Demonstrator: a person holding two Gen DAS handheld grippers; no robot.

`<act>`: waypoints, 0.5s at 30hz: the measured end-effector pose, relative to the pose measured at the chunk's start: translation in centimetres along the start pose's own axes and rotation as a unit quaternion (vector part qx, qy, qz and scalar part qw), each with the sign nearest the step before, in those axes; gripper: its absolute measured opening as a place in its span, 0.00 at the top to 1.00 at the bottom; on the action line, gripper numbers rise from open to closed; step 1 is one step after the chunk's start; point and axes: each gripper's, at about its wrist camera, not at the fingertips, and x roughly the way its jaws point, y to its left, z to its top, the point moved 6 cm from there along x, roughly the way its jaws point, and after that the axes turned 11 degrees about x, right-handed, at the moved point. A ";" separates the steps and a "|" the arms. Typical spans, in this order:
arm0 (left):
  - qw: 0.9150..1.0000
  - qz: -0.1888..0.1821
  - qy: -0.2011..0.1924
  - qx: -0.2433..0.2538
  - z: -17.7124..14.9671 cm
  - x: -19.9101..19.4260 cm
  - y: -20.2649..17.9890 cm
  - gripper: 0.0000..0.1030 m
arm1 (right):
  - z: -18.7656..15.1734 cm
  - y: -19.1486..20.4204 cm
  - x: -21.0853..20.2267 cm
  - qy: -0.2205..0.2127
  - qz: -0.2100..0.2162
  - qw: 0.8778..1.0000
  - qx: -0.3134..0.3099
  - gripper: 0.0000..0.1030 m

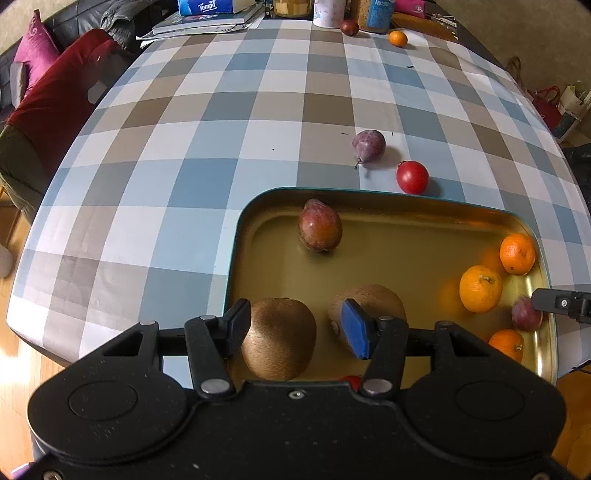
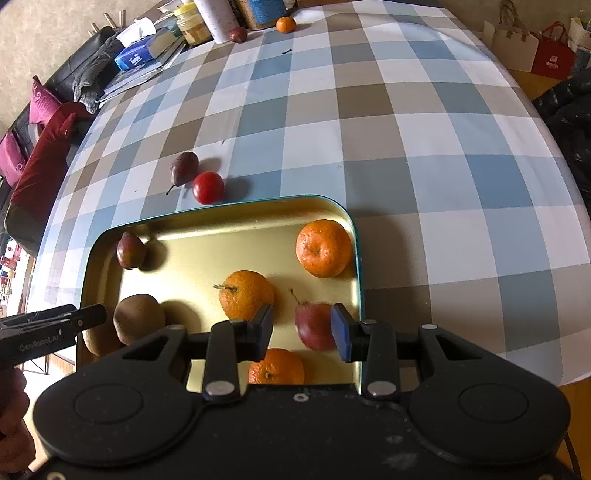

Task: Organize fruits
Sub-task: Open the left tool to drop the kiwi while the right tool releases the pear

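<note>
A gold tray with a teal rim (image 1: 258, 199) (image 2: 221, 206) holds two kiwis, three mandarins and a red pear (image 1: 319, 225). My left gripper (image 1: 295, 326) hangs open over the tray's near left corner. One kiwi (image 1: 280, 339) lies between its fingers, against the left pad and apart from the blue one. My right gripper (image 2: 301, 330) stands open over the tray's right side. A small red pear (image 2: 316, 326), blurred, sits beside its blue pad with a gap to the black one. A purple pear (image 1: 368, 144) and a tomato (image 1: 412, 177) lie on the cloth behind the tray.
The checked tablecloth (image 1: 221, 110) runs to the far end, where a mandarin (image 1: 398, 38), a dark fruit (image 1: 349, 27), jars, a cup, a tissue box and books stand. A sofa with cushions (image 1: 55, 92) lies to the left, and bags (image 2: 546, 55) sit on the floor to the right.
</note>
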 end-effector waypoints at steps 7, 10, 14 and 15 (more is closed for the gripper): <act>0.999 0.031 -0.016 -0.008 0.2 -0.6 -0.2 0.42 | -0.6 -0.4 0.6 0.015 -0.012 1.000 0.004 0.63; 0.999 0.039 -0.014 -0.003 0.2 -0.6 -0.6 0.42 | -0.8 -0.5 0.7 0.021 -0.013 1.000 0.006 0.63; 1.000 0.023 -0.004 0.000 0.1 -0.3 -1.4 0.42 | -0.9 -0.5 0.8 0.027 -0.013 1.000 0.008 0.63; 1.000 0.017 0.000 -0.001 0.0 -0.2 -1.6 0.42 | -0.9 -0.5 0.8 0.028 -0.013 0.999 0.008 0.63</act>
